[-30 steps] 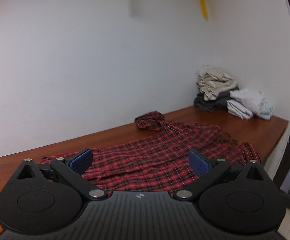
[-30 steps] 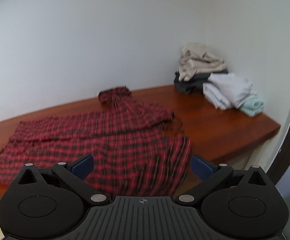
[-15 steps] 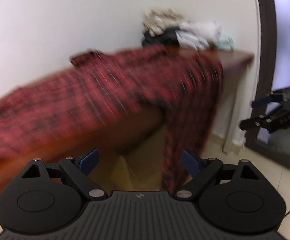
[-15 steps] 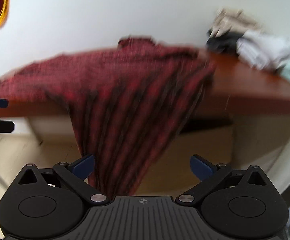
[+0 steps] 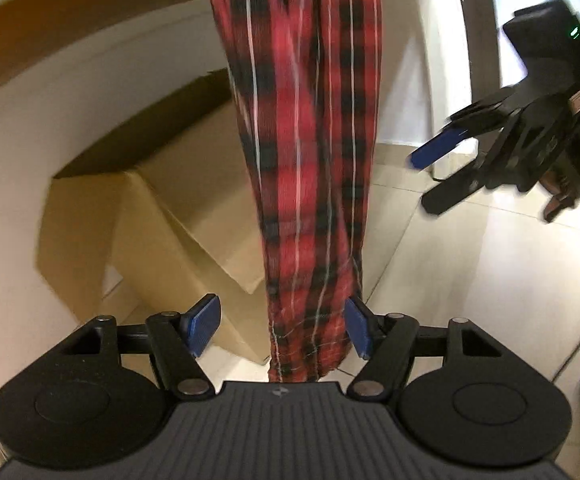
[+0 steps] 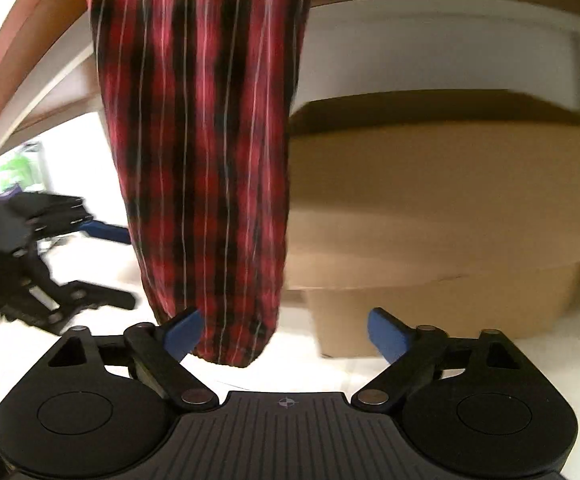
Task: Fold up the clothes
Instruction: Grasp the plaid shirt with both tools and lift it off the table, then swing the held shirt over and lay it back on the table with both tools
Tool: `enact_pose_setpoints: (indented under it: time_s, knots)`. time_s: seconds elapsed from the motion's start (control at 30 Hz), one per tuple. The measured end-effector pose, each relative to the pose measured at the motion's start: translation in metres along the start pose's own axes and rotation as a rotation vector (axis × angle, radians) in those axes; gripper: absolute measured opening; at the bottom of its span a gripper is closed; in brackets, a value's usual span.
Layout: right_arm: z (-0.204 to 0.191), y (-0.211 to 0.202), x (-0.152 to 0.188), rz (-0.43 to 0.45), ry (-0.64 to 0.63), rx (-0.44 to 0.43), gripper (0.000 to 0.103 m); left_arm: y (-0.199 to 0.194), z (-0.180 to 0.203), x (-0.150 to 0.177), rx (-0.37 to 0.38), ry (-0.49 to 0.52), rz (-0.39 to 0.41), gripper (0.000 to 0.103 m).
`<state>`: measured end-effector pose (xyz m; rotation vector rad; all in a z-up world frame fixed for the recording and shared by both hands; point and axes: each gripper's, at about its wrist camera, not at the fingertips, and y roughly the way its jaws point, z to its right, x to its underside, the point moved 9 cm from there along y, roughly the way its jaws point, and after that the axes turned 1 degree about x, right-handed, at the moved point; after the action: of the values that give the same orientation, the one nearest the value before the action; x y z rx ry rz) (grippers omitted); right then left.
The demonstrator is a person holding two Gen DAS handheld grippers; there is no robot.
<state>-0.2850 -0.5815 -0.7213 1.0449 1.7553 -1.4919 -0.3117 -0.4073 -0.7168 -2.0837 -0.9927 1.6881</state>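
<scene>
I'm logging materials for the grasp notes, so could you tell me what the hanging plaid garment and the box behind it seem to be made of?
Plaid garment: apparently a soft woven fabric, matte, red-black check with thin white lines; it drapes limply and gathers at a stitched hem. Box: looks like plain brown cardboard, matte, with creased flaps and sharp folded edges.

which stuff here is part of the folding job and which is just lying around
Part of the job:
plaid cloth, hanging off the table edge
left gripper, open around its hem
right gripper, open at its hem

Just lying about:
cardboard box under the table
table
</scene>
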Motion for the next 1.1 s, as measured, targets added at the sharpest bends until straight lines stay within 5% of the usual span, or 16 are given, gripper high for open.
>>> enact_pose_setpoints:
  time_s: [0.13,0.27,0.3,0.37,0.4,0.57,0.73,0.93,1.1]
  knots:
    - [0.000,0.046,0.014,0.034,-0.060,-0.101,0.077,0.036,-0.001,0.026,0.105,0.039,0.034,0.058]
    - [-0.004,0.069,0.012,0.052,-0.071,-0.245,0.048,0.059,0.002,0.042,0.159,0.066,0.070,0.020]
    - [-0.005,0.071,0.011,0.054,-0.066,-0.280,0.043,0.062,0.000,0.044,0.159,0.058,0.081,0.015]
    - [-0.005,0.072,0.009,0.050,-0.048,-0.332,0.012,0.065,-0.003,0.046,0.151,0.040,0.104,0.008]
    - [-0.005,0.070,0.009,0.046,-0.035,-0.345,0.009,0.065,-0.005,0.047,0.144,0.030,0.115,0.007]
    - [-0.017,0.033,0.009,0.018,0.006,-0.344,0.004,0.028,-0.012,0.038,0.187,-0.054,0.131,0.005]
    - [-0.066,-0.052,-0.015,-0.038,0.077,-0.357,0.004,-0.043,-0.001,-0.012,0.279,-0.163,0.081,0.005]
    - [-0.142,-0.183,-0.107,-0.055,0.170,-0.358,0.003,-0.154,-0.015,-0.100,0.352,-0.263,0.042,0.005]
    - [-0.164,-0.272,-0.218,-0.028,0.215,-0.321,0.003,-0.237,-0.040,-0.199,0.382,-0.312,0.053,0.005]
